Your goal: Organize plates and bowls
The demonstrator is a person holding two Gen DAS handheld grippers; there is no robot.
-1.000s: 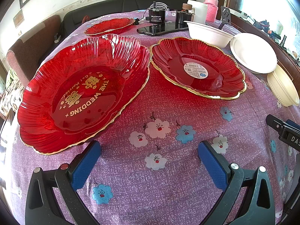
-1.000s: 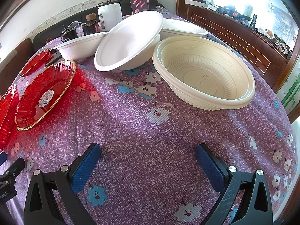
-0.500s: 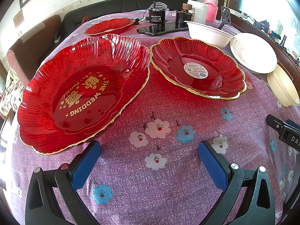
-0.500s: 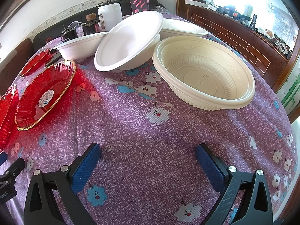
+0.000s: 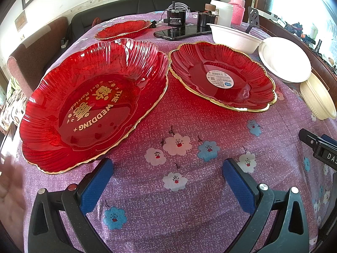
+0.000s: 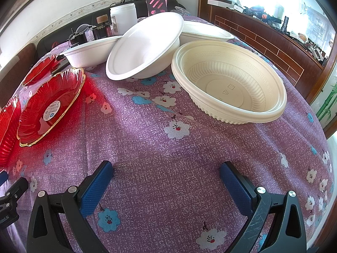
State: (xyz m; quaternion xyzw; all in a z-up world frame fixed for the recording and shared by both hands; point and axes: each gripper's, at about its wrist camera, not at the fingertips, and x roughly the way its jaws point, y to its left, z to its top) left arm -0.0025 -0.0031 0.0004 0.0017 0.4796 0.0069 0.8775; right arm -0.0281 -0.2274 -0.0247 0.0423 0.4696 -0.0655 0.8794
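Blurred hand (image 5: 9,186) at left edge

Both fisheye views sit low over the purple flowered tablecloth (image 5: 189,109), each looking forward between its own blue-padded fingers, which fill the bottom corners of the frame. The left wrist view faces the big red wedding plate (image 5: 92,105), close at centre left. The right wrist view faces the cream bowl (image 6: 229,84), close at upper right. Both views share the red plate with the round sticker (image 5: 221,76) (image 6: 48,107), the tilted white bowl (image 5: 284,59) (image 6: 145,46) and the cream bowl's edge (image 5: 318,97).
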